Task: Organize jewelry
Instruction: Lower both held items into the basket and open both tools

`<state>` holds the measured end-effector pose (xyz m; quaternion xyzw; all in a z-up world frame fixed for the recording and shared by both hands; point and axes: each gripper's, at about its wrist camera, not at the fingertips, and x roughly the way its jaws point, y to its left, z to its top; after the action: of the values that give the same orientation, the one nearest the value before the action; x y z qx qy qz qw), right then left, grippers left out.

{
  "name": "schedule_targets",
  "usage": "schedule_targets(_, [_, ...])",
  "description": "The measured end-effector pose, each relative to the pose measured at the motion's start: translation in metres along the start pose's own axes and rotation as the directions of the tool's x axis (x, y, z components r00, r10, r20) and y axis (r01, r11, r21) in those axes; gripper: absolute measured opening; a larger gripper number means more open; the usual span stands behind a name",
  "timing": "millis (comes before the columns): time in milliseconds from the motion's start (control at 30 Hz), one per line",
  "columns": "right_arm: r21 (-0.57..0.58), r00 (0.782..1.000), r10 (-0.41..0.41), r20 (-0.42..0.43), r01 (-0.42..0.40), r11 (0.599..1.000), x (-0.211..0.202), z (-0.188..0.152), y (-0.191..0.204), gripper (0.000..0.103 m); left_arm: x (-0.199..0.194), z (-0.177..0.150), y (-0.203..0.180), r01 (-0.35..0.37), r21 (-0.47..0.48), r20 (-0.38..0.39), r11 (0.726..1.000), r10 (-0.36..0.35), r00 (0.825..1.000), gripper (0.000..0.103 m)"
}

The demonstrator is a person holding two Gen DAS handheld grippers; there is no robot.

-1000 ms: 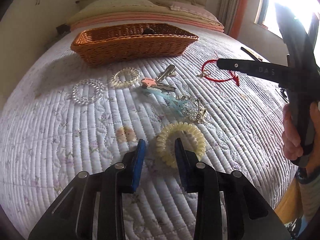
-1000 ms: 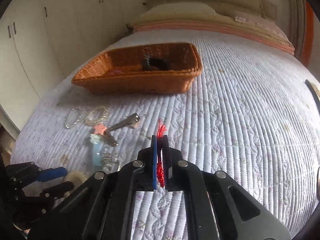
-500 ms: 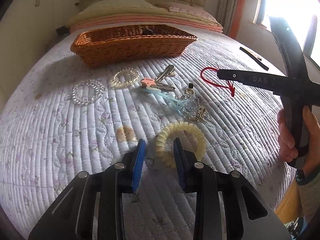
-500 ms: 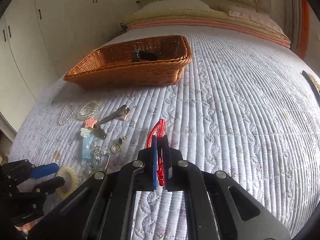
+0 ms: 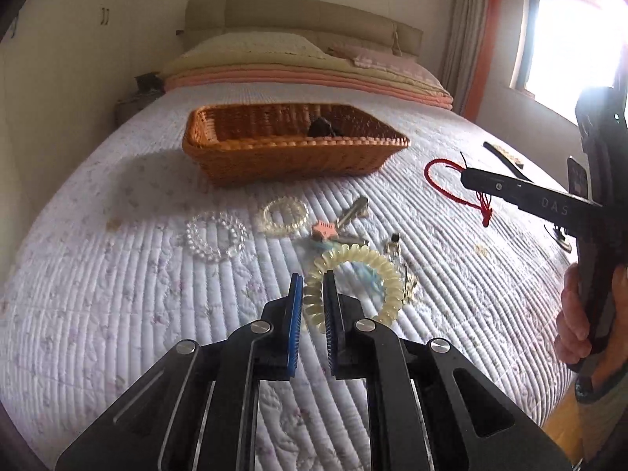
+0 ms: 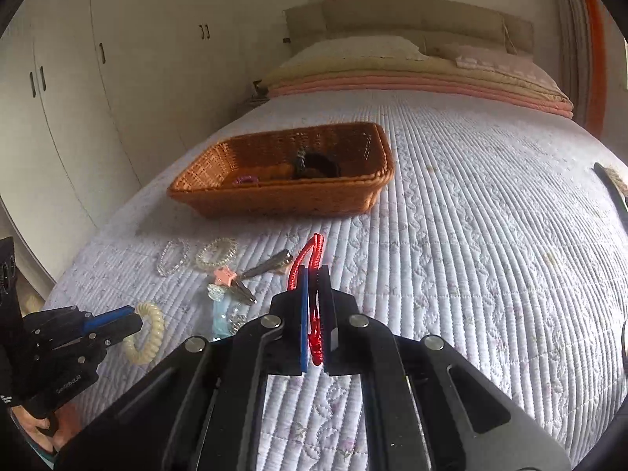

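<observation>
Because it is a springy plastic coil, the pale yellow spiral hair tie (image 5: pixel 355 280) should weigh almost nothing and flex rather than slip; the left gripper (image 5: pixel 313 288) has it pinched across one side of the ring, lifted off the quilt (image 5: pixel 117 294). To the right, the red cord bracelet (image 6: pixel 310 271), thin, limp and knotted, hangs clamped in the right gripper (image 6: pixel 313 278), both short of the wicker basket (image 6: pixel 274 200) beyond

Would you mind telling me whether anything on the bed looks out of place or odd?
Nothing looks damaged. Several pieces still lie loose on the quilt outside the wicker basket: a clear bead bracelet, a coil tie, and a tangled cluster of clips.
</observation>
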<state>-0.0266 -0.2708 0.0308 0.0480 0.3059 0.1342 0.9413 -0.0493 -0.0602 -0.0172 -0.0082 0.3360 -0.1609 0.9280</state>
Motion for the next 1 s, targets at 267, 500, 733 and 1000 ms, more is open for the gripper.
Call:
schedule_targets(267, [-0.059,0.990,0.033,0.138,-0.025,0.998,-0.016,0.071,0.027,0.004,-0.016,0.093,0.014,-0.033,0.025,0.177,0.999,0.028,0.984,0.009])
schedule_targets(500, [-0.034,0.992,0.065,0.106,-0.062,0.997,0.047,0.136,0.032,0.004,0.037,0.159,0.036,-0.076,0.016,0.163,0.997,0.072,0.984,0.009])
schedule_targets(733, [0.090,0.990,0.100,-0.098,-0.091,0.992,0.152,0.156,0.017,0.004,0.114,0.166,0.065,-0.081,-0.009,0.031,0.997,0.081,0.996,0.009])
schedule_targets(1000, [0.067,0.978,0.030,-0.205,-0.016,0.998,0.203,0.145,0.023,0.004,0.152,0.148,0.074,-0.086,-0.011,-0.062,0.996,0.085,0.994,0.009])
